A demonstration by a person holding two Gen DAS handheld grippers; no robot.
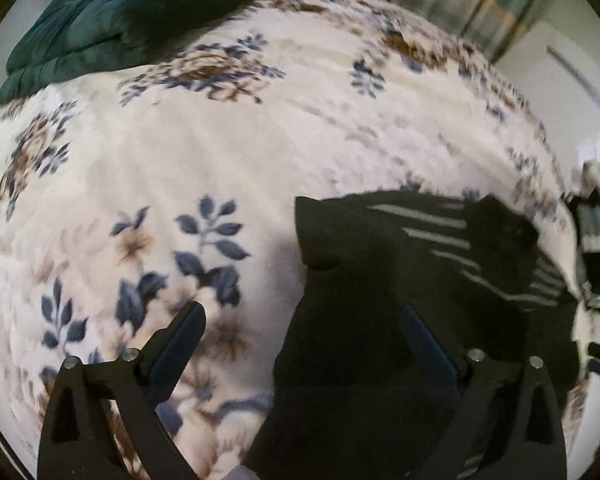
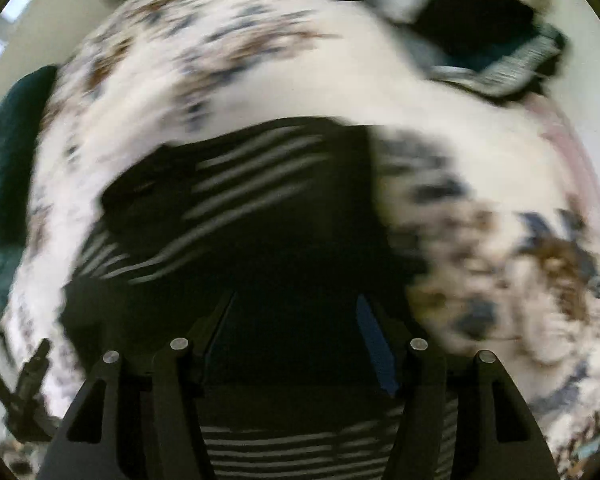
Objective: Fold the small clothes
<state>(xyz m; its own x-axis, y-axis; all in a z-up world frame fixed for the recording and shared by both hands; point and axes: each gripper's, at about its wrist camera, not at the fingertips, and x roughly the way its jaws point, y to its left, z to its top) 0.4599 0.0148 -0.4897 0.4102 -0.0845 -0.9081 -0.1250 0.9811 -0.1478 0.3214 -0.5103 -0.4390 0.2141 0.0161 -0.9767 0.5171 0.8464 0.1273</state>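
The black striped garment [image 1: 400, 280] lay flat on the flowered blanket [image 1: 220, 152]. Left gripper [image 1: 304, 320] was spread wide and empty, one finger over blanket, the other over cloth. Right gripper [image 2: 296, 312] hung above the garment, jaws apart, nothing visibly pinched. Risk: a pinch here might grab blanket along with cloth, dragging the fold askew.

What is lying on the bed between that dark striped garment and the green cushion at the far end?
Nothing. In the left wrist view, only bare floral blanket stretches from the black striped garment to the green cushion.
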